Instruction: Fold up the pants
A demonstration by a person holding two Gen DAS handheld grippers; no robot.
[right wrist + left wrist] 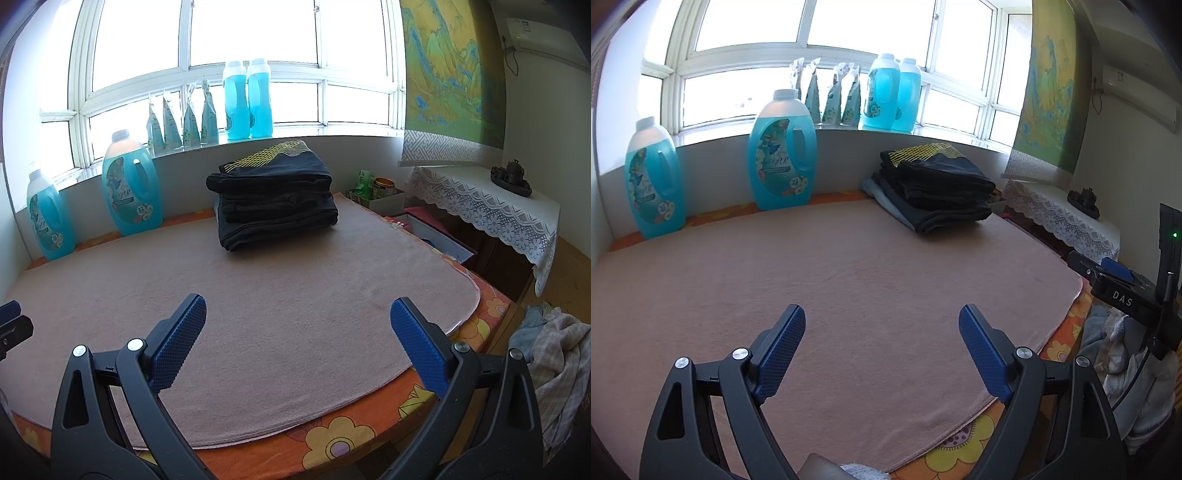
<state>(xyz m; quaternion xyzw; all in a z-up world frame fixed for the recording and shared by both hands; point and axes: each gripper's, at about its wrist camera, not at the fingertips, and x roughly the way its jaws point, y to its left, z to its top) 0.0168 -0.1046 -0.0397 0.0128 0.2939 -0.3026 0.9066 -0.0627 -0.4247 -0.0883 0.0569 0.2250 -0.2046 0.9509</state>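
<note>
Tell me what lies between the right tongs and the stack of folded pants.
Only bare pink blanket separates the right tongs from the folded pants stack, shown in the right wrist view.

left wrist: low, faces window | right wrist: same, perhaps rightward | shared: folded pants stack point(936, 188)

A stack of folded pants point(275, 201) lies on the blanket point(295, 306) ahead of the right gripper point(297, 325); two bottles point(129, 184) stand far left.
</note>
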